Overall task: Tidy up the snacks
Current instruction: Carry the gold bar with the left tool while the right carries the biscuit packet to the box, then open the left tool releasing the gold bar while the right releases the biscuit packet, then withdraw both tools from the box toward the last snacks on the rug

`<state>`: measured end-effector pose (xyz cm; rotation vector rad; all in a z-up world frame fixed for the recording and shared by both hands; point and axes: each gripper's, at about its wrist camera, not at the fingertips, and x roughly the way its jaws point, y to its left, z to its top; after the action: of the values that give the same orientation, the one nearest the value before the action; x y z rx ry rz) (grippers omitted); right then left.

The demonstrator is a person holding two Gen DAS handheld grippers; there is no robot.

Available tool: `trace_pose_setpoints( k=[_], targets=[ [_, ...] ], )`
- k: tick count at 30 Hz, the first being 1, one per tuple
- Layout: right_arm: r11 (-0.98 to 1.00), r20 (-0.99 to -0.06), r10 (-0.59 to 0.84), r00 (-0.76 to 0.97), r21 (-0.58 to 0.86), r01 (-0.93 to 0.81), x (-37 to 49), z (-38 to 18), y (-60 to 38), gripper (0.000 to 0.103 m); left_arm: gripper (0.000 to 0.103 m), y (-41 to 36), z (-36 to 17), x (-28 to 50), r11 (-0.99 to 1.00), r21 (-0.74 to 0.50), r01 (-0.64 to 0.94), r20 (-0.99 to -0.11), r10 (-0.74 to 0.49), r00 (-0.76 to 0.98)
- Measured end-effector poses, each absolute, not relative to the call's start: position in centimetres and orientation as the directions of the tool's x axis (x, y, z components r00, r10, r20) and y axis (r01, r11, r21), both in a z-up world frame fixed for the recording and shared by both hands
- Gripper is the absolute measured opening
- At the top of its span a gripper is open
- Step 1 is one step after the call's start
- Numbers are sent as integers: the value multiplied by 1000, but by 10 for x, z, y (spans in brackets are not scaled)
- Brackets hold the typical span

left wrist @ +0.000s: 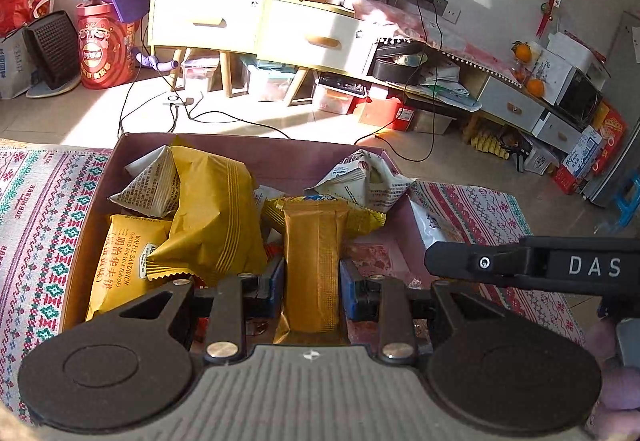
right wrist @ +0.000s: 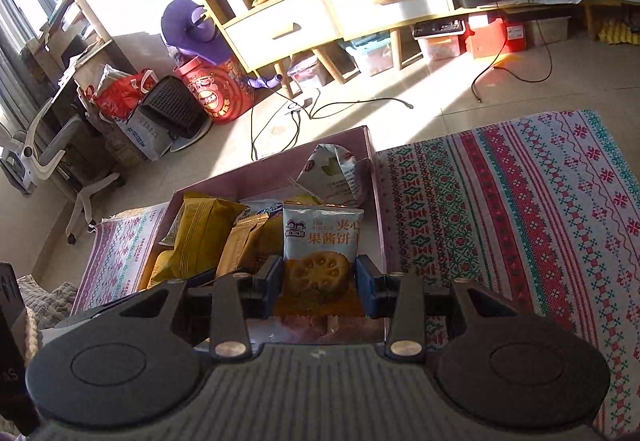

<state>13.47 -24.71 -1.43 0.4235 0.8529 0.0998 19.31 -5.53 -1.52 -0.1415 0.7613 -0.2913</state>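
Note:
A pink cardboard box [left wrist: 248, 145] holds several snack packets on the patterned cloth. My left gripper [left wrist: 312, 289] is shut on an upright golden-brown packet [left wrist: 314, 261] over the box's near middle. Yellow waffle-sandwich packets [left wrist: 216, 209] and newspaper-print triangular packs [left wrist: 152, 181] lie to its left and behind. In the right wrist view my right gripper [right wrist: 320, 285] is shut on a light-blue jam biscuit packet [right wrist: 320, 241], held upright over the right part of the box [right wrist: 368, 145]. The right gripper's black body [left wrist: 540, 265] shows at right in the left view.
The woven red-and-green tablecloth [right wrist: 520, 209] spreads to the right of the box and also to its left [left wrist: 40, 221]. A white wrapper [left wrist: 432, 229] lies by the box's right wall. Beyond the table edge are floor cables, shelves and storage boxes.

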Motion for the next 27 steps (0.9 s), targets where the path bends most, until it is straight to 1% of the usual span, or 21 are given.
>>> trace_pose_setpoints(
  k=[1,3,5,7,10,14,17,19,22,27],
  targets=[
    [910,-708,253,659,406,87,134,-14,-248,39,35,-55,-15,193,948,-233,215,-656,-317,685],
    [908,-709,252,658,408,91,134,-14,-247,46,38,-54,-12,190,949,-225,221,-654,-316,688],
    [912,-711,242,661,399,95,133,-13,-247,47,45,-52,-9,186,946,-225,235,-648,-325,689],
    [914,-713,237,660,393,97,132,-11,-246,48,56,-52,-6,183,947,-210,242,-649,-321,690],
    [916,-713,234,661,389,96,129,-10,-245,52,61,-51,-3,176,951,-171,259,-654,-306,692],
    [925,-722,234,651,372,81,124,-8,-239,61,67,-44,2,164,951,-162,264,-658,-303,689],
    [933,-729,236,643,355,60,119,-6,-232,65,72,-38,8,153,950,-145,277,-659,-302,688],
    [936,-730,240,640,349,47,114,-4,-228,68,78,-32,11,146,948,-134,287,-667,-300,682],
    [941,-731,241,639,338,31,107,-2,-221,72,84,-23,15,137,948,-127,293,-671,-300,678],
    [950,-739,249,626,314,-7,92,0,-206,79,90,-9,19,122,951,-109,289,-687,-282,670]
  ],
)
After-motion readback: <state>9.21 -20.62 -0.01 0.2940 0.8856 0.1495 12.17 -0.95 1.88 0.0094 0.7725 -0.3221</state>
